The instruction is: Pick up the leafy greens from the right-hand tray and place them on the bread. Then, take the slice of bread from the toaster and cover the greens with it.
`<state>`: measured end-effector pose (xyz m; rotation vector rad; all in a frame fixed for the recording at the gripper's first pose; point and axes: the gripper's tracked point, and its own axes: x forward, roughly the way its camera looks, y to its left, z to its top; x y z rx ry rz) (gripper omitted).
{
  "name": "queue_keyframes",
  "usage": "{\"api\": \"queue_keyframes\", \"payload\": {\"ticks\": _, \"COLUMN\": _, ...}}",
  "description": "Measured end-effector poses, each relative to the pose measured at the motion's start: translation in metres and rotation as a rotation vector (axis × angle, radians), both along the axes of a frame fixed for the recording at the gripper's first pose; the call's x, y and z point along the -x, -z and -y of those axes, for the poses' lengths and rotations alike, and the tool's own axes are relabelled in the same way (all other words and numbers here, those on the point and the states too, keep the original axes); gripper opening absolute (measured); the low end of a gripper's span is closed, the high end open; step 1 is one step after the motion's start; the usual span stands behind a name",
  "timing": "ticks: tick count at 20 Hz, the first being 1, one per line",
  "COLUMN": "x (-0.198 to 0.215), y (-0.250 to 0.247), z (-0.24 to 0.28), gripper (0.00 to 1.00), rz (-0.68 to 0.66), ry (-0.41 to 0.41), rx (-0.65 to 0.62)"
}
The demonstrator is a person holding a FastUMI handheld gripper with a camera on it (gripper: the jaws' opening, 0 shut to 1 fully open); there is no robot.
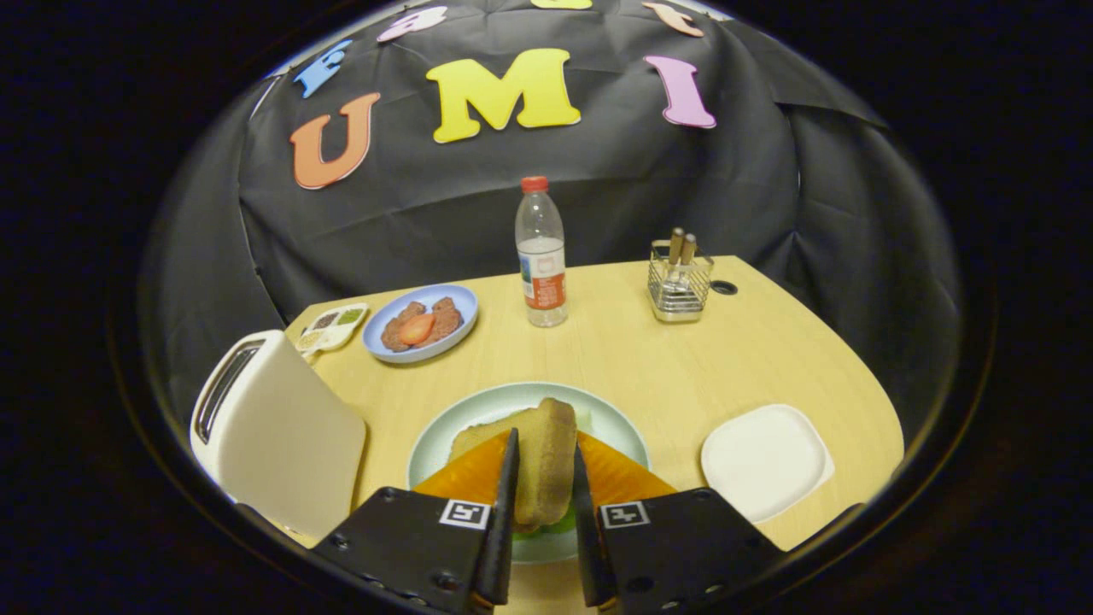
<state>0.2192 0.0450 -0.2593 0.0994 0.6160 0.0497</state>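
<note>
My gripper (pixel 545 478) is shut on a slice of bread (pixel 546 457), held on edge between the two fingers just above the pale green plate (pixel 504 401). Under the held slice I see a bit of leafy greens (pixel 559 523) and part of another bread slice (pixel 480 436) lying on that plate. The white toaster (pixel 273 427) stands to the left of the plate; its slot looks dark. The white square tray (pixel 766 461) sits to the right of the fingers, with nothing on it.
A blue plate (pixel 421 325) with meat pieces and a tomato slice sits beyond the toaster, beside a small condiment dish (pixel 333 327). A water bottle (pixel 540 252) and a wire holder (pixel 679 282) with utensils stand at the back of the wooden table (pixel 683 367).
</note>
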Motion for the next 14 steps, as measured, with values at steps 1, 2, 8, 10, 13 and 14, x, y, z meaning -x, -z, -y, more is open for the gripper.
{"api": "queue_keyframes", "payload": {"ticks": 1, "x": -0.001, "y": 0.004, "z": 0.005, "gripper": 0.32, "rz": -0.013, "ry": 0.006, "rx": -0.003}}
{"api": "queue_keyframes", "payload": {"ticks": 2, "x": 0.000, "y": 0.008, "z": 0.008, "gripper": 0.32, "rz": -0.023, "ry": 0.007, "rx": -0.012}}
{"api": "queue_keyframes", "payload": {"ticks": 8, "x": 0.004, "y": 0.024, "z": 0.028, "gripper": 0.52, "rz": -0.076, "ry": 0.036, "rx": -0.025}}
{"api": "queue_keyframes", "payload": {"ticks": 10, "x": 0.004, "y": 0.024, "z": 0.033, "gripper": 0.60, "rz": -0.079, "ry": 0.042, "rx": -0.007}}
{"api": "queue_keyframes", "payload": {"ticks": 13, "x": 0.004, "y": 0.020, "z": 0.033, "gripper": 0.56, "rz": -0.060, "ry": 0.031, "rx": 0.008}}
{"api": "queue_keyframes", "payload": {"ticks": 14, "x": 0.005, "y": 0.020, "z": 0.034, "gripper": 0.61, "rz": -0.056, "ry": 0.030, "rx": 0.012}}
